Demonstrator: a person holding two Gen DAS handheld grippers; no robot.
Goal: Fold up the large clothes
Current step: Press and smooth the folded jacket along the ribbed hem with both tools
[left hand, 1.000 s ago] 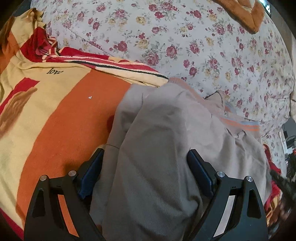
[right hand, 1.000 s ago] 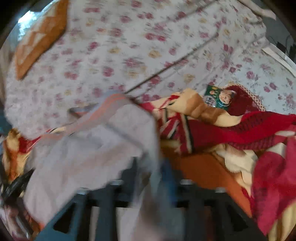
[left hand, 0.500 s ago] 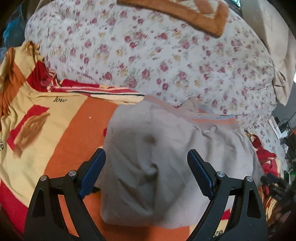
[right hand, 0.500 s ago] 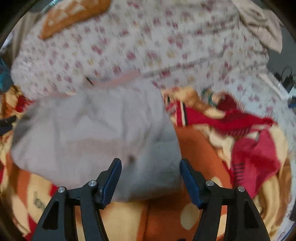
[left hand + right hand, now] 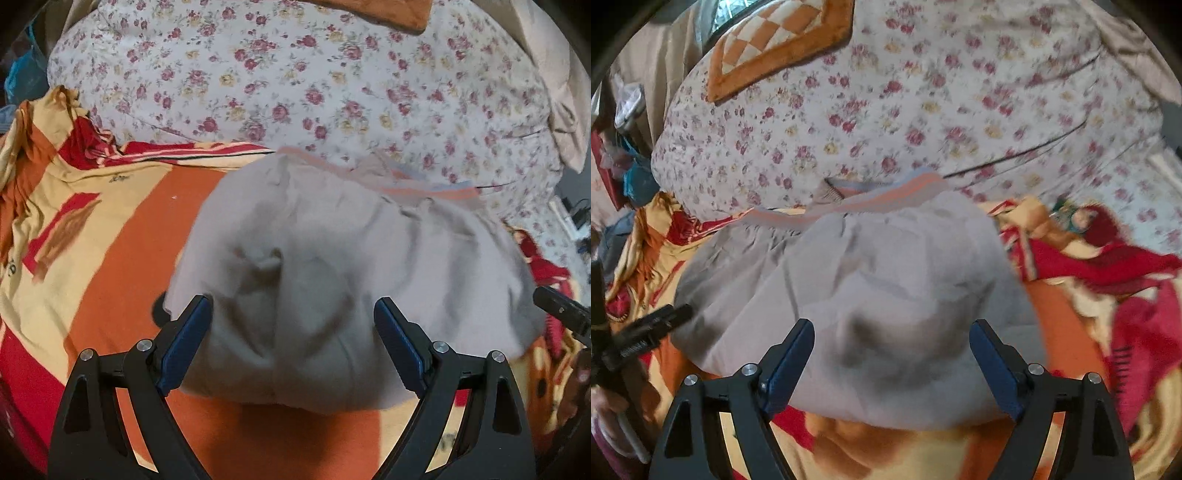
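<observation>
A grey garment [image 5: 332,266] with an orange-striped waistband [image 5: 424,186] lies folded in a rough mound on the orange, yellow and red blanket [image 5: 122,229]. It also shows in the right wrist view [image 5: 879,291]. My left gripper [image 5: 291,332] is open, its jaws wide apart on either side of the garment's near edge, holding nothing. My right gripper [image 5: 892,354] is open too, over the garment's near right part. The left gripper's tip shows at the left of the right wrist view [image 5: 653,325].
A floral duvet [image 5: 314,85] is heaped behind the garment. An orange checked cushion [image 5: 775,40] lies on it at the back. Bunched red and yellow blanket folds [image 5: 1108,266] lie to the right, with a small printed packet [image 5: 1071,218] among them.
Both grippers held the grey garment a second ago. They have let go and drawn back, and the garment now lies folded on the blanket.
</observation>
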